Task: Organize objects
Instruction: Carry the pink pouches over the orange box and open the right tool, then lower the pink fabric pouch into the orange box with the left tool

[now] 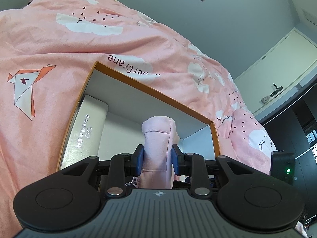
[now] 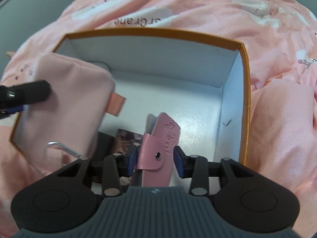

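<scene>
Over the orange-rimmed box (image 2: 244, 91) on the bed, our left gripper (image 1: 157, 156) clamps a pink pouch (image 1: 157, 136); our right gripper (image 2: 155, 158) stands slack around a pink leather case (image 2: 162, 138) (apparently for release inside).

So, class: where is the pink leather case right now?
In the right wrist view the pink leather case stands between the right gripper's open jaws, above the orange-rimmed box's white floor.
</scene>
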Tool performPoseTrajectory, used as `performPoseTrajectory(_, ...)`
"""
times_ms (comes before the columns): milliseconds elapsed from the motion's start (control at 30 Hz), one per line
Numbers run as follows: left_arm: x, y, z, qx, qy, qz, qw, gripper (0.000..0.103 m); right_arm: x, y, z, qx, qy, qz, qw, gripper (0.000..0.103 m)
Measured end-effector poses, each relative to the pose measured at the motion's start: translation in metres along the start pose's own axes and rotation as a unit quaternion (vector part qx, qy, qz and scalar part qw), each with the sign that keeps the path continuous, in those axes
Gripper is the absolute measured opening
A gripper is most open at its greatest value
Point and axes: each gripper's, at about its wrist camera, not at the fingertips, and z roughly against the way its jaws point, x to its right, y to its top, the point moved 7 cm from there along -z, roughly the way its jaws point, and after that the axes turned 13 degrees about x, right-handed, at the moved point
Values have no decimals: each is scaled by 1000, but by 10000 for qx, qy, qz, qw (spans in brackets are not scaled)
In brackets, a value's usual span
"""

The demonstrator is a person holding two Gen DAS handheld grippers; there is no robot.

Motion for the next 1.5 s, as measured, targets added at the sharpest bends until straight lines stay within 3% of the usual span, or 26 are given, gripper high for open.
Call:
performPoseTrajectory(167,-2,0,0,-8,36,-6,10000,32,-8,2,3,34,299,72,9995,32)
performPoseTrajectory(400,-5,3,-1,19,133,-28,9999,32,-21,9,-12,101,370,442,9983,32)
performPoseTrajectory(567,-3,3,-4,-26,119,-51,9999,32,-23,1,-26,-153,319,768,9964,22)
performPoseTrajectory(733,5,-2,-12,-205,-68,12,9998,32,3,-13,-40,-584,56,476,9971,20)
performPoseTrajectory(800,8,-6,-16,-289,-118,33,9995,32,9,-15,-40,-573,99,414,9974,17)
performPoseTrajectory(867,12,-9,-21,-359,-153,61,9992,32,9,-12,-29,-408,197,387,9982,17)
performPoseTrajectory(967,18,-15,-29,-471,-301,221,9982,32,13,3,3,213,167,407,9988,18)
performPoseTrajectory(1067,25,-24,-40,-608,-516,537,9954,32,23,20,38,986,-171,539,9935,19)
performPoseTrajectory(1167,30,-36,-54,-778,-588,795,9921,32,40,31,59,1489,-523,487,9863,19)
performPoseTrajectory(1300,36,-52,-70,-970,-557,960,9891,32,53,27,70,1798,-644,263,9812,19)
performPoseTrajectory(1500,36,-71,-87,-1221,-439,1199,9843,32,66,8,65,1920,-795,33,9782,19)
